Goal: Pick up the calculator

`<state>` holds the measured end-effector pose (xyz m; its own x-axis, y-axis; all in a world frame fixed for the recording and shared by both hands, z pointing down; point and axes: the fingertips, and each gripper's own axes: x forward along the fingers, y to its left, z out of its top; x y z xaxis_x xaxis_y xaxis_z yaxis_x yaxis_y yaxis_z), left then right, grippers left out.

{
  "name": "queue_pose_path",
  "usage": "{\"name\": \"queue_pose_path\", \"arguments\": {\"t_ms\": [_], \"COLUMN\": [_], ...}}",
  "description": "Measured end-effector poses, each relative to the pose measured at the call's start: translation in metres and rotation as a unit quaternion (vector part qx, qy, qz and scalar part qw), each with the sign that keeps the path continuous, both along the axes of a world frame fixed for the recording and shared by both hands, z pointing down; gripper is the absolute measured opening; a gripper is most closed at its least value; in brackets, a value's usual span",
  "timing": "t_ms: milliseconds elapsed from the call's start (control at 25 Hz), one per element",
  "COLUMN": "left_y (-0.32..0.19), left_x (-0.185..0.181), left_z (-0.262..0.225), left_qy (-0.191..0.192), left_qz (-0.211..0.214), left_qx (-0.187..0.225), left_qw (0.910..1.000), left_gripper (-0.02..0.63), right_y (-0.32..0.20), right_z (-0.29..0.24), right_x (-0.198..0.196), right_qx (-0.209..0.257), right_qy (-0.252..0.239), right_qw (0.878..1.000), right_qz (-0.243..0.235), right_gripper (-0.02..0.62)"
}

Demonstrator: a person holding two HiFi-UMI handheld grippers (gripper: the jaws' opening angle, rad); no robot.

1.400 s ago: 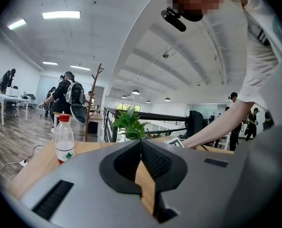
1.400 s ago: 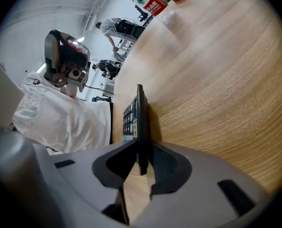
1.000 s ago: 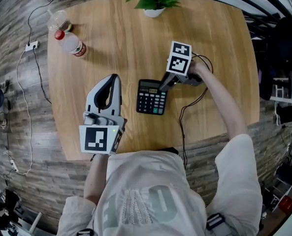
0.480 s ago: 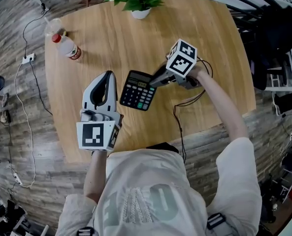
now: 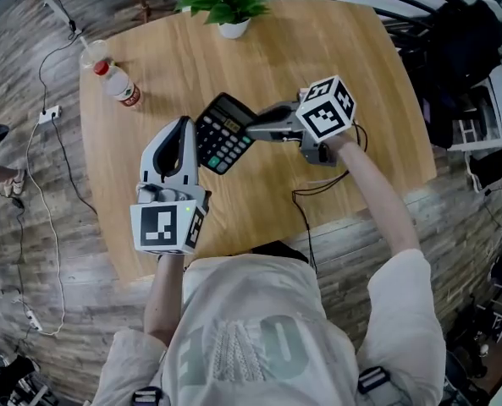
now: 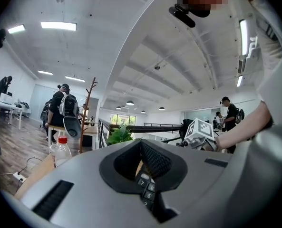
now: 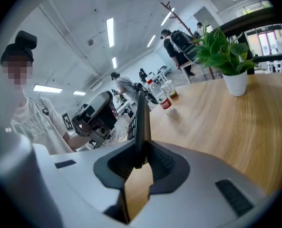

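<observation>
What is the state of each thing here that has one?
calculator: lifted off the table, tilted, gripped at one edge.
right gripper: shut on the calculator.
left gripper: shut, empty.
bottle: upright, capped.
potted plant: upright on the table.

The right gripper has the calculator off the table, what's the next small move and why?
Probably tip the calculator level first: the right gripper pinches only one edge, so it hangs tilted above the wooden table, close beside the shut, empty left gripper.
</observation>
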<state>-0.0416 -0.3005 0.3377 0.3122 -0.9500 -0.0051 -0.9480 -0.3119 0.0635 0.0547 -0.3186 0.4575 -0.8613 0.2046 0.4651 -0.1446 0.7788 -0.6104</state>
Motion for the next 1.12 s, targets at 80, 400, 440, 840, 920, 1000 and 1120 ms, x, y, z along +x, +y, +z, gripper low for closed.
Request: {"name": "queue_pose_path", "arguments": {"t_ms": [80, 400, 440, 840, 920, 1000, 1120], "left_y": [0.004, 0.011, 0.012, 0.016, 0.016, 0.016, 0.017], "left_x": [-0.001, 0.002, 0.003, 0.013, 0.015, 0.020, 0.028], "left_z": [-0.005, -0.025, -0.027, -0.052, -0.055, -0.055, -0.055], "left_qy": [0.002, 0.002, 0.002, 0.011, 0.014, 0.014, 0.017], "left_qz": [-0.002, 0.002, 0.003, 0.009, 0.012, 0.017, 0.025], "left_qx": [0.003, 0.021, 0.023, 0.043, 0.046, 0.047, 0.046], "left_qw": [1.0000, 0.9998, 0.9997, 0.9990, 0.9988, 0.9987, 0.9985], "left_gripper": [0.009, 0.009, 0.009, 0.009, 0.009, 0.009, 0.009], "right_y": [0.001, 0.008, 0.011, 0.023, 0.027, 0.032, 0.040], "right_z": [-0.014, -0.066, -0.072, -0.140, -0.152, -0.162, -0.173], "right_x": [-0.002, -0.001, -0.001, 0.017, 0.025, 0.034, 0.046], "right_qx": [0.024, 0.102, 0.109, 0.187, 0.228, 0.263, 0.293], "right_qy": [-0.025, -0.089, -0.094, -0.139, -0.136, -0.130, -0.120], "right_qw": [0.999, 0.975, 0.971, 0.911, 0.892, 0.871, 0.840], "right_qz": [0.036, 0.179, 0.191, 0.341, 0.365, 0.394, 0.440], "right_gripper": [0.072, 0.072, 0.072, 0.072, 0.072, 0.072, 0.072]}}
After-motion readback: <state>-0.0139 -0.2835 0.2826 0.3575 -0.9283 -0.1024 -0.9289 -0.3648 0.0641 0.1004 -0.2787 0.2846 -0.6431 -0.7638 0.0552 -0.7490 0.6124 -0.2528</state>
